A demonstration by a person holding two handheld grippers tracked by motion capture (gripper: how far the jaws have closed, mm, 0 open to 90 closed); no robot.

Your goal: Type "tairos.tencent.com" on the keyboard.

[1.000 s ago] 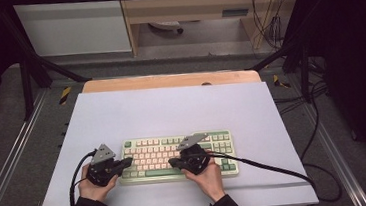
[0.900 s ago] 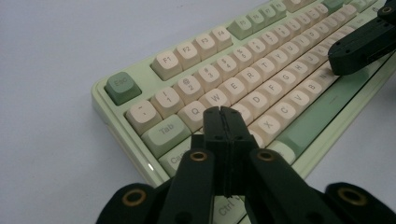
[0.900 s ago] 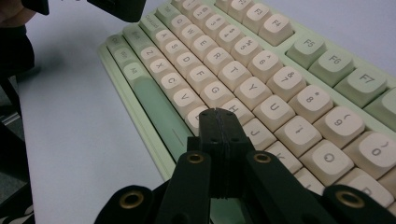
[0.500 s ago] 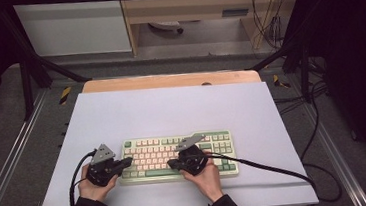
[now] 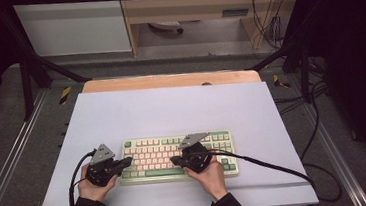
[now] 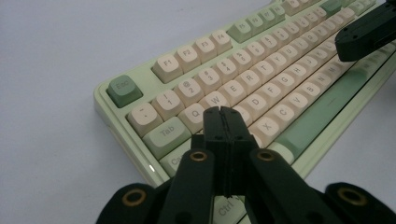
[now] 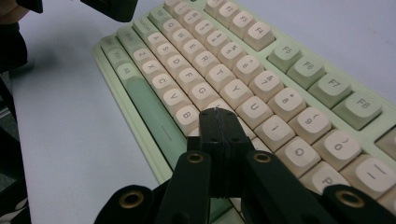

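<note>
From the high view I've got the green and cream keyboard [image 5: 178, 156] lying flat on the white table sheet [image 5: 171, 109], toward the sheet's near edge, with a hand at each end of it. My left gripper [image 5: 127, 162] sits at the keyboard's left end, tips over the first columns of keys; my right gripper [image 5: 175, 160] is over the keyboard's middle-right, tips pointing left along the lower rows. From up there I can't read a single legend.

The left gripper view fills that in: the left gripper [image 6: 223, 111] has its jaws pressed flat together, nothing between them, tips just above the keyboard [image 6: 261, 79] around the A and S keys, below Q and W. The right gripper's dark tip hangs over the keys far along the board.

Right gripper view now: the right gripper [image 7: 217, 112] has its jaws likewise closed on nothing, poised over the keyboard [image 7: 224, 74] near the H and J keys, just past B.
</note>
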